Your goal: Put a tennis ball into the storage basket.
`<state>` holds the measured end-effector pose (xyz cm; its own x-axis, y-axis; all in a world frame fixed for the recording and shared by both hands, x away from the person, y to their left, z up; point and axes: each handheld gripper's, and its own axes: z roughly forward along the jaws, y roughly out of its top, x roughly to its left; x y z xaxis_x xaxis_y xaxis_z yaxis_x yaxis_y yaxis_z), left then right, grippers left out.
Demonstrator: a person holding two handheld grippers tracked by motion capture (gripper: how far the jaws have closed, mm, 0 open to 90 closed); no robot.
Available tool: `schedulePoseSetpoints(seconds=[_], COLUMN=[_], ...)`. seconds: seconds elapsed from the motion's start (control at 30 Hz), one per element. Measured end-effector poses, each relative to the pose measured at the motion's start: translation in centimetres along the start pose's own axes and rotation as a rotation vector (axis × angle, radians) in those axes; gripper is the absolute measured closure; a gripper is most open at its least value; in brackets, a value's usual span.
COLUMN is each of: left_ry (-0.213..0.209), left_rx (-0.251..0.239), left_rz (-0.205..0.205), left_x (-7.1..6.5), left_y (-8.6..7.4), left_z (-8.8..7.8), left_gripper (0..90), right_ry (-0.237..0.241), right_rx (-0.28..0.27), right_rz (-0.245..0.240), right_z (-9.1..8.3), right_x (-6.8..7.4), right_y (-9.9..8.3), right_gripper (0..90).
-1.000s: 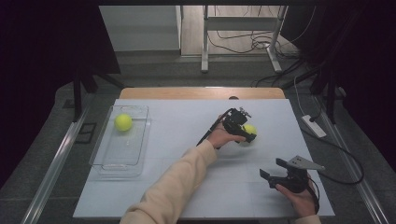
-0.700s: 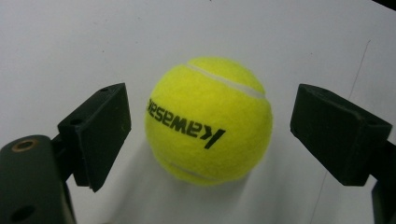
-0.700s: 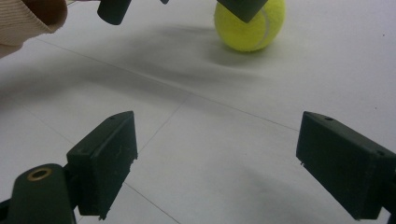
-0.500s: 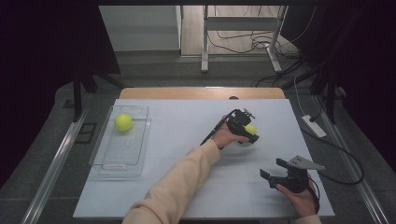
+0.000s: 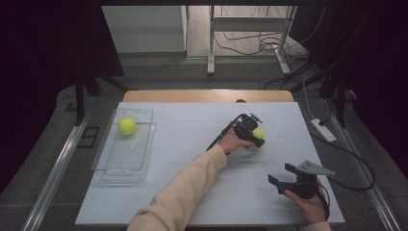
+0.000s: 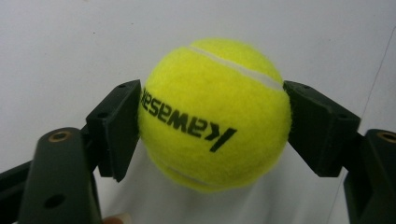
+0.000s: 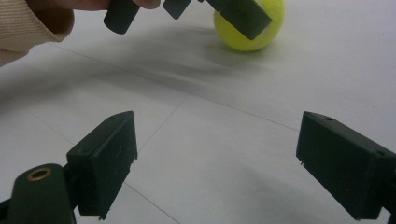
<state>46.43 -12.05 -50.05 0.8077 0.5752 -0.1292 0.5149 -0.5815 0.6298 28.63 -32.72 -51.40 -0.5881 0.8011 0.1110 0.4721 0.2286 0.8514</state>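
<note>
A yellow tennis ball (image 5: 259,134) with black lettering rests on the white table right of centre. My left gripper (image 5: 255,136) reaches across to it; its jaws have just been closing, and in the left gripper view both black pads press the tennis ball (image 6: 215,114) from either side. The left gripper (image 6: 212,128) is shut on it. My right gripper (image 5: 280,174) hovers near the front right of the table, open with nothing between its jaws. In the right gripper view the right gripper (image 7: 215,163) faces the tennis ball (image 7: 238,42) and the other gripper beyond.
A clear plastic tray (image 5: 122,168) lies at the table's left with a second yellow ball (image 5: 127,126) at its far end. A power strip (image 5: 323,130) and cables lie off the right edge. Bare tabletop (image 5: 192,125) separates tray and grippers.
The left gripper has edged a little further over the ball and now grips it. The ball lies where it was, and the right hand has kept still.
</note>
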Motion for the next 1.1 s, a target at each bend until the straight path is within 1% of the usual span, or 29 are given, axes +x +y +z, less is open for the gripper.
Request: schedulePoseSetpoints(seconds=[0.13, 0.27, 0.37, 0.63, 0.7, 0.83, 1.03, 1.1], left_ry=[0.009, 0.0, -0.007, -0.011, -0.01, -0.008, -0.005, -0.005], left_rx=[0.008, 0.009, 0.004, -0.022, -0.026, -0.035, -0.053, -0.06], left_rz=[0.016, 0.016, 0.026, 0.045, 0.043, 0.041, 0.054, 0.052], left_x=[-0.2, -0.2, -0.2, -0.5, -0.5, -0.3, -0.2, -0.1], left_y=[0.0, 0.0, 0.0, 0.1, 0.1, -0.1, -0.4, -0.5], left_z=[-0.1, -0.3, -0.5, -1.8, -2.0, -2.7, -3.6, -3.8], left_gripper=[26.7, 27.1, 27.1, 27.1, 27.1, 27.1, 27.1, 27.1], right_ry=[-0.001, -0.002, -0.003, -0.005, -0.006, -0.007, -0.007, -0.006], right_rx=[0.0, 0.0, 0.001, 0.003, 0.003, 0.002, 0.002, 0.001], right_rz=[0.0, 0.0, 0.0, -0.002, -0.002, -0.001, -0.002, -0.002], right_z=[0.0, 0.0, 0.0, 0.0, 0.0, -0.1, -0.1, 0.0], right_x=[0.0, 0.0, -0.1, -0.1, -0.1, -0.1, 0.0, 0.0], right_y=[0.0, 0.0, 0.0, 0.0, 0.0, 0.0, 0.0, 0.0], right_gripper=[12.1, 12.1, 12.1, 12.1, 12.1, 12.1, 12.1, 12.1])
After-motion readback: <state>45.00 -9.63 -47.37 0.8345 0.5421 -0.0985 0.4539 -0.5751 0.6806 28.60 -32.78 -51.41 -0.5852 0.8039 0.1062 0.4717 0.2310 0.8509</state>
